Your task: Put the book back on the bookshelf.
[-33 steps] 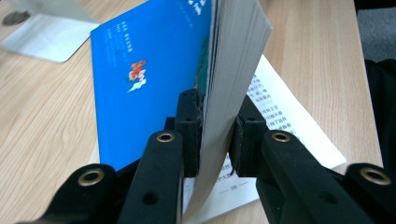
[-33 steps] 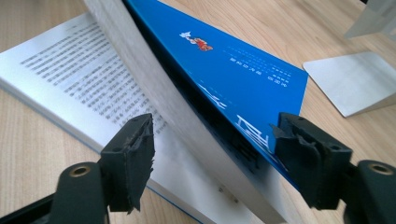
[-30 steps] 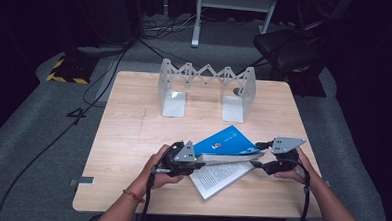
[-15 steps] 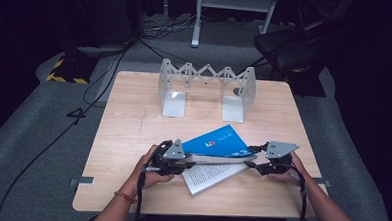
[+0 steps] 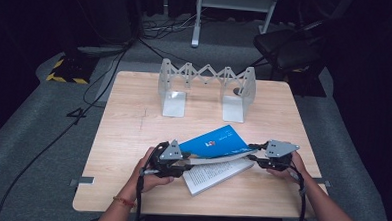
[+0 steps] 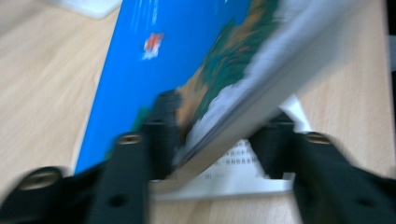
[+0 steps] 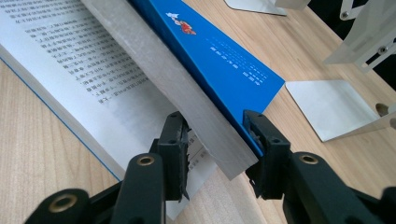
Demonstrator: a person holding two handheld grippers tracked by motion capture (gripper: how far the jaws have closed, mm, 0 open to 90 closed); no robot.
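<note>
— Two grippers, what do they hold?
— Left gripper (image 5: 182, 161), jaws just widening, straddles the blue book's (image 5: 214, 143) raised half; right gripper (image 5: 253, 151), jaws just narrowing, pinches it, low above the tabletop (image 5: 133, 123).

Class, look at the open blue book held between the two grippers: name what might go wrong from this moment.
1. The left gripper has just been opening; its far jaw stands off the blue book, so the raised half may drop.
2. The right gripper has just been closing on the page block's corner; pages could crease.
3. The extending book stand is behind; a swing could knock it.
</note>
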